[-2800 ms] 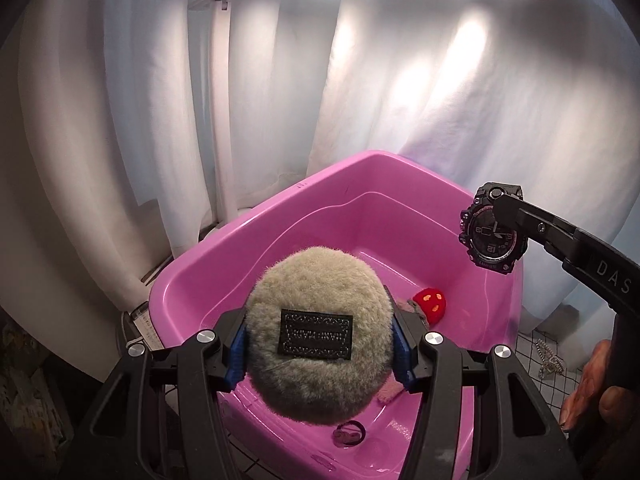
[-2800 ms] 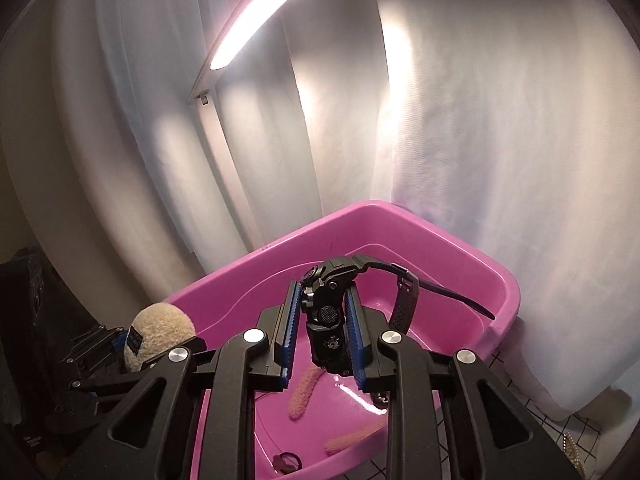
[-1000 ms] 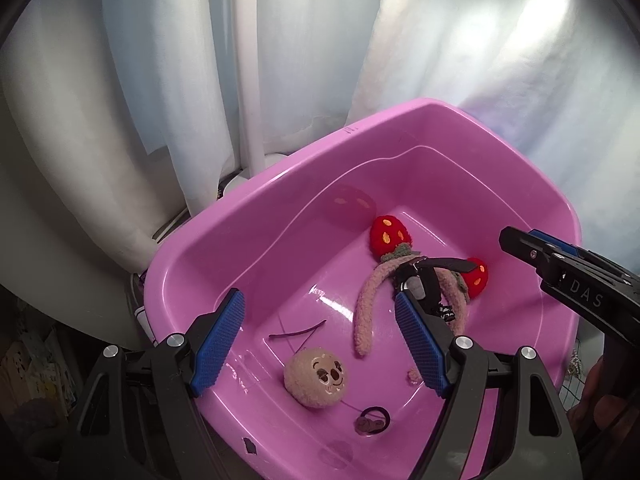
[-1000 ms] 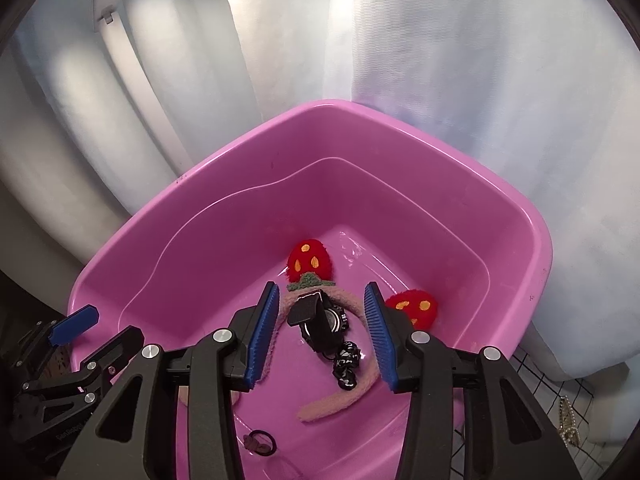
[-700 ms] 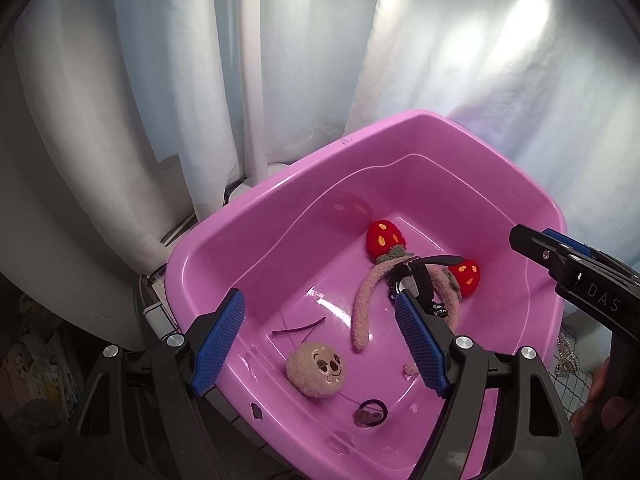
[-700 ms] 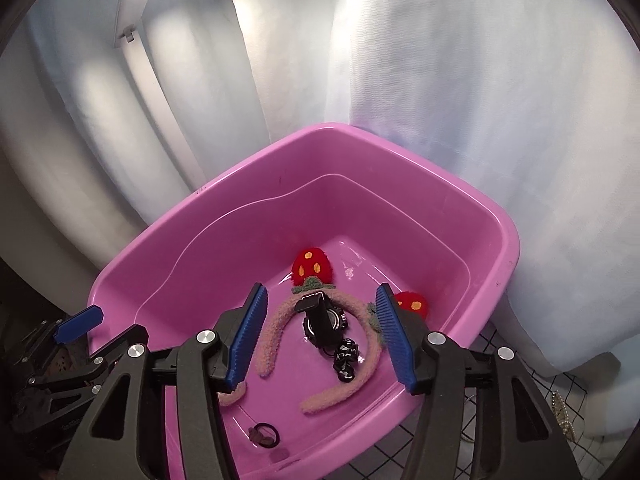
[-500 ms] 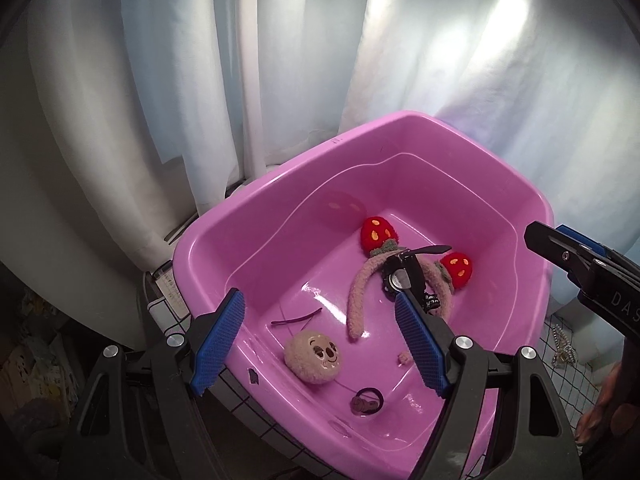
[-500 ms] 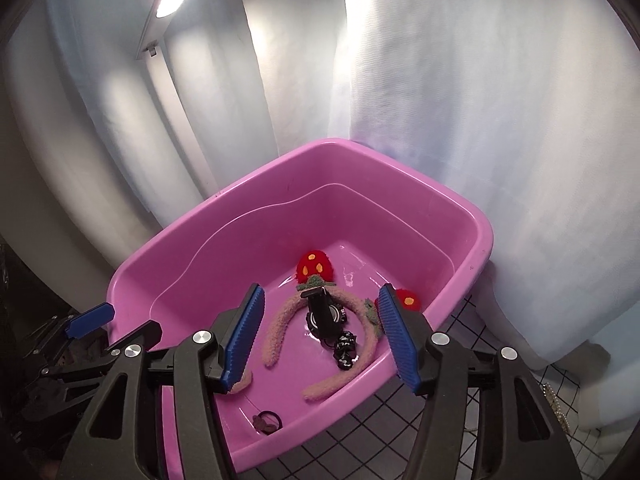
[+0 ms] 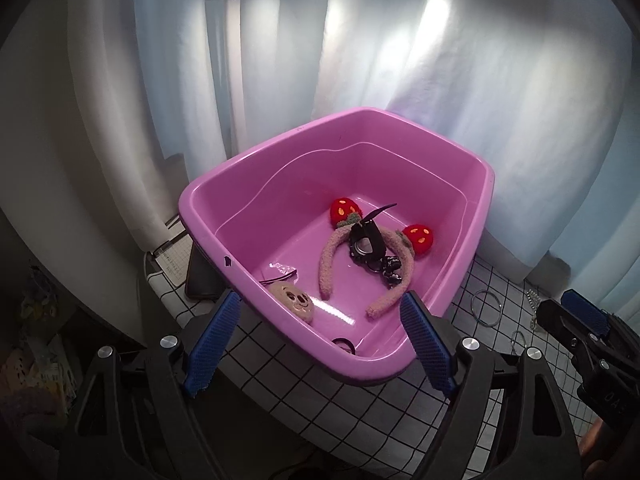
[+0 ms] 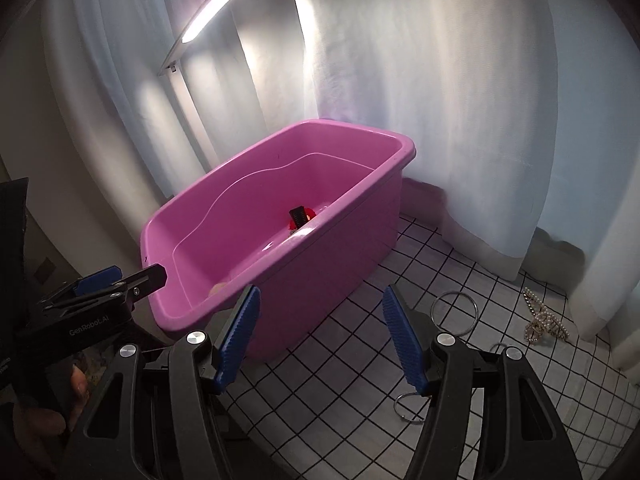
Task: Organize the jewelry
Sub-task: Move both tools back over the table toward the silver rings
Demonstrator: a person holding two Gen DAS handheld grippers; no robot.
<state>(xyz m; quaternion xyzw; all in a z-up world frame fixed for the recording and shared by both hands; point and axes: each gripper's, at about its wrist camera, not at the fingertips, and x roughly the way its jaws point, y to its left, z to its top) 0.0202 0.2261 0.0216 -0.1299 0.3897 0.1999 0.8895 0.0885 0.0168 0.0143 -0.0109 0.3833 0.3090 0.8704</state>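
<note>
Headband (image 10: 301, 217) mostly behind basin wall (image 10: 320, 248)

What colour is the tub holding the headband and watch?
Pink; the tub shows best in the left wrist view.

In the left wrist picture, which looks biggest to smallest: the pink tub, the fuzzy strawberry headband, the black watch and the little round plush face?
1. Pink tub, by far the largest.
2. Strawberry headband, curving around the watch.
3 and 4. Black watch and round plush face look much alike; the plush lies nearer the camera, so their order is unsure.
</note>
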